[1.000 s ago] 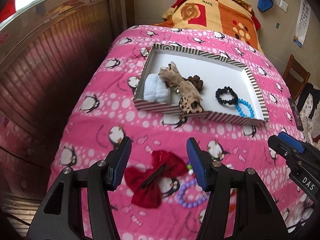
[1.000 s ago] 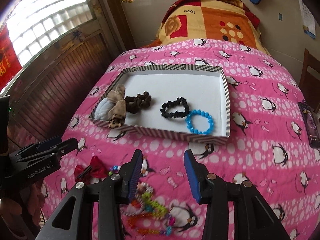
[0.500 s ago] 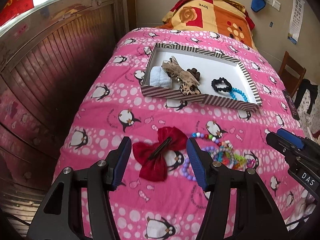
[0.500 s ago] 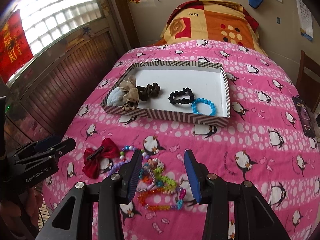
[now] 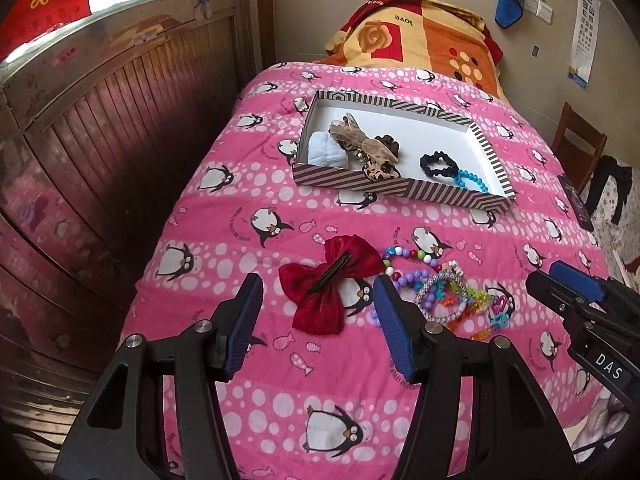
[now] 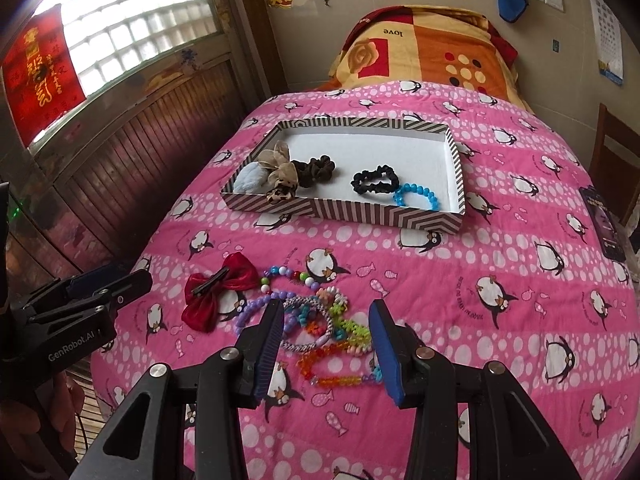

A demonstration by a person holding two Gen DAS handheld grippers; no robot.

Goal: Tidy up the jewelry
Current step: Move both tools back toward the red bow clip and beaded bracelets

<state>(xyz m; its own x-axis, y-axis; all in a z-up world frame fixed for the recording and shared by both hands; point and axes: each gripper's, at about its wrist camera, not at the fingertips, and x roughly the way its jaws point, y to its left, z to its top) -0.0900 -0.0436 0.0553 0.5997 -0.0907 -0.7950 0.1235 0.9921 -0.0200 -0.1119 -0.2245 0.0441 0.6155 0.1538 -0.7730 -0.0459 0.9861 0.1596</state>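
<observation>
Both grippers have drawn back from the tray (image 5: 400, 190). Left gripper (image 5: 318, 320) jaws wide, empty, above the red bow (image 5: 328, 280). Right gripper (image 6: 326, 350) jaws apart, empty, over the bracelets (image 6: 320, 328) on the bed (image 6: 500, 264).

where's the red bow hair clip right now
The red bow hair clip lies on the pink quilt, outside the striped tray, just left of the bead bracelet pile, ahead of the open left tongs.

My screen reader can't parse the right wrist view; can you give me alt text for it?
The right gripper, fingers open and empty, hovers over a pile of colourful bead bracelets on a pink penguin quilt. A red bow clip lies left; beyond, a striped tray holds scrunchies and a blue bracelet.
</observation>
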